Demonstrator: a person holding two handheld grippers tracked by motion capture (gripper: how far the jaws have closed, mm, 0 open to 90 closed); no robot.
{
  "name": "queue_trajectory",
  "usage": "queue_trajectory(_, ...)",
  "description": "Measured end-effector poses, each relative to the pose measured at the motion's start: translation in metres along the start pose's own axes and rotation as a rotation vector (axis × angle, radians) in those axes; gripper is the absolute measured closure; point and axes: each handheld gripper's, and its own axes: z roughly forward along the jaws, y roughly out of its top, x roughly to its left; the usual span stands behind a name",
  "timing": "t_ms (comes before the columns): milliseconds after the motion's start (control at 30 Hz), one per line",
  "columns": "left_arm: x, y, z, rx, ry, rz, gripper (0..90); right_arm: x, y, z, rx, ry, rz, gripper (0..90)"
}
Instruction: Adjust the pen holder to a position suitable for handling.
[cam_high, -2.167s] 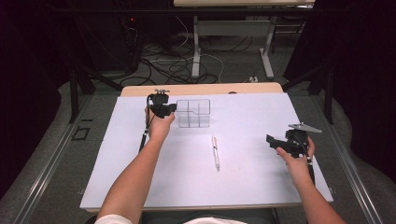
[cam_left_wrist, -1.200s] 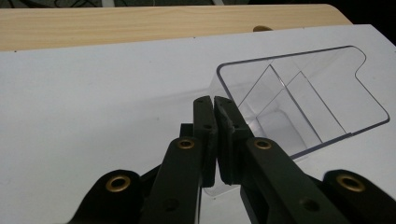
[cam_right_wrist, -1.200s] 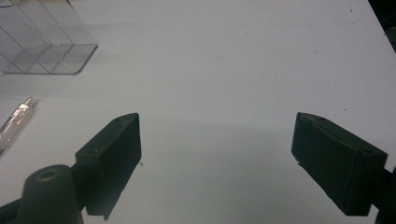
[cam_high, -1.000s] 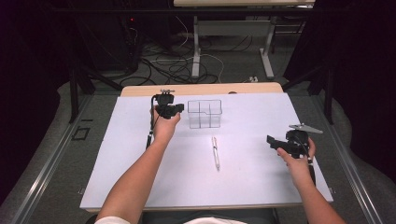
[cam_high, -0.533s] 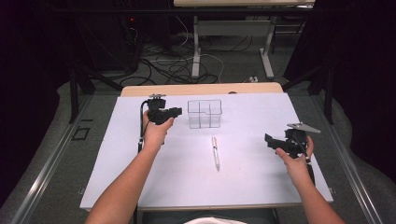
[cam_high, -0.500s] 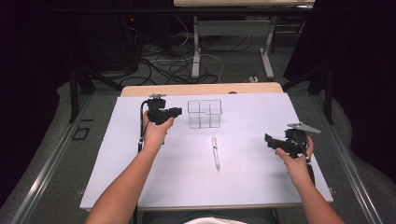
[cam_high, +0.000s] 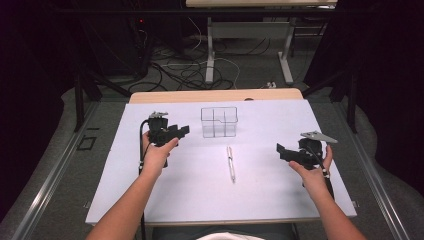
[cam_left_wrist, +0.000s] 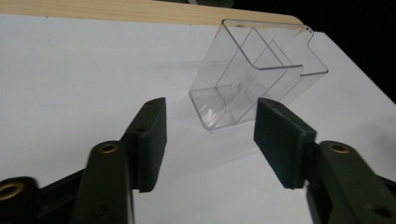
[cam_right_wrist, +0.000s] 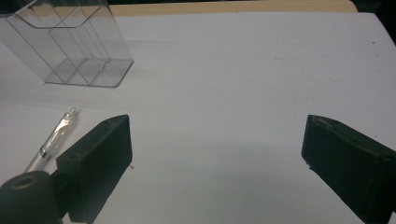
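The clear box (cam_high: 219, 121) is see-through, so its inner dividers are hard to count; in the right gripper view its top is cut off. It stands upright on the white table (cam_high: 200, 195), near the far edge. The left gripper (cam_high: 181, 131) sits just left of it, jaws apart with nothing between them, having just been opening. The right gripper (cam_high: 281, 151) is well apart, jaws wide and empty. A pen (cam_high: 230, 163) lies between the hands.
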Motion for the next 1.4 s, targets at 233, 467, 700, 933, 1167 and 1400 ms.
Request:
queue_trajectory(233, 0.003, -0.019, -0.011, 0.02, -0.022, 0.022, 29.4, 0.009, -0.002, 0.001, 0.021, 0.058, 0.021, 7.9)
queue_trajectory(467, 0.001, -0.032, -0.021, 0.045, -0.087, 0.001, 21.1, 0.016, -0.002, 0.004, 0.049, 0.077, 0.019, 7.9)
queue_trajectory(700, 0.006, -0.039, -0.021, 0.016, -0.025, -0.003, 0.5, 0.026, 0.0, 0.006, 0.114, 0.107, 0.038, 15.1)
queue_trajectory(933, 0.009, -0.043, -0.015, 0.036, 0.022, 0.058, 0.3, 0.028, 0.001, 0.006, 0.122, 0.107, 0.044, 15.4)
queue_trajectory(1167, 0.012, -0.046, -0.012, 0.035, 0.034, 0.052, 0.3, 0.033, 0.002, 0.009, 0.156, 0.146, 0.078, 20.1)
queue_trajectory(1400, 0.011, -0.047, -0.011, 0.036, 0.038, 0.055, 0.3, 0.043, 0.005, 0.012, 0.243, 0.192, 0.089, 37.1)
